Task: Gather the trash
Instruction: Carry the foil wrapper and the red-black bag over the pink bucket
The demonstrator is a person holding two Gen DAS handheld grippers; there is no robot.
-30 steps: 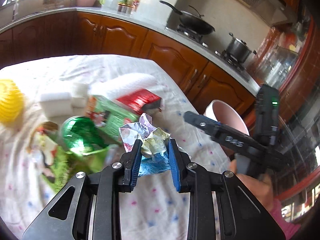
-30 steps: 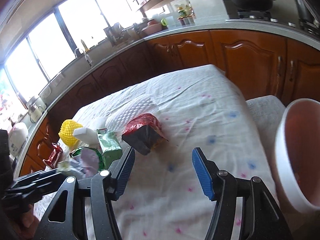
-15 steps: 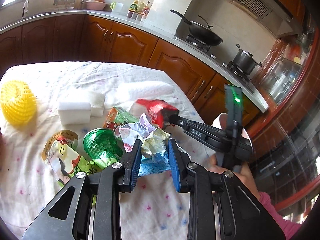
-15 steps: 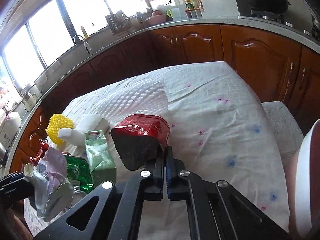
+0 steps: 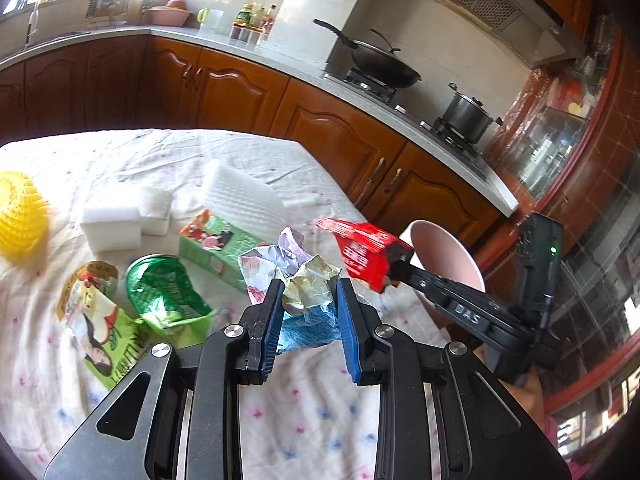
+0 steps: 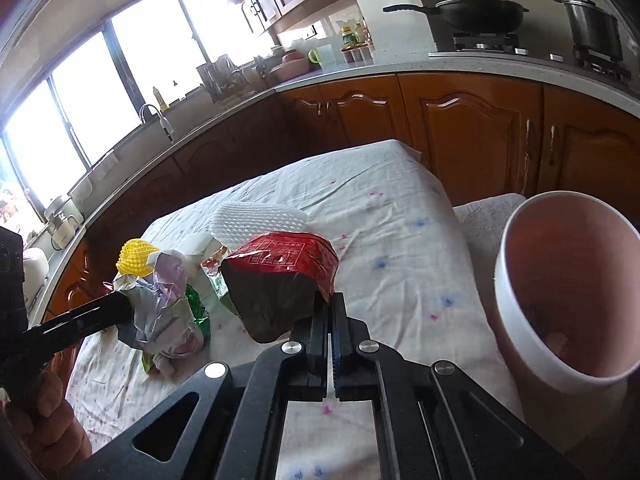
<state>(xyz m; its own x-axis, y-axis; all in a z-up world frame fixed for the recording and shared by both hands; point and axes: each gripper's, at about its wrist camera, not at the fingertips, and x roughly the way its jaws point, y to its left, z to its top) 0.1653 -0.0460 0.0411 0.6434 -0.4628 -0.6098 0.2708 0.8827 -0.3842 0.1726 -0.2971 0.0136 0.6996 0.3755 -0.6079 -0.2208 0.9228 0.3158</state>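
Nearest us, at the bottom centre of the left wrist view, our left gripper point(image 5: 308, 312) has its jaws clamped on a crumpled wad of wrappers point(image 5: 296, 280), silver, pale yellow and blue, held clear above the tabletop point(image 5: 312, 420). At the bottom centre of the right wrist view, our right gripper point(image 6: 329, 320) has its jaws pressed almost together on a corner of the red foil bag point(image 6: 284, 276), which hangs lifted off the cloth. Just right of it in that view stands the pink bin point(image 6: 560, 292), its mouth tipped toward us and sitting off the tabletop's edge. We judge the step in hand to be carrying both pieces to that bin. To do it well we should bring the red foil bag over the rim first, since it is closest, and part the jaws only once it is fully above the opening; it is light and held by a corner, so it may swing or catch the rim. The wad should follow, dropped from low over the mouth so it does not bounce out. Farther back, in the left half of the left wrist view, a green carton point(image 5: 212, 244), a green foil lid point(image 5: 164, 288), a printed snack pouch point(image 5: 100, 320), white foam blocks point(image 5: 116, 220) and a yellow foam net point(image 5: 20, 216) lie uncollected.
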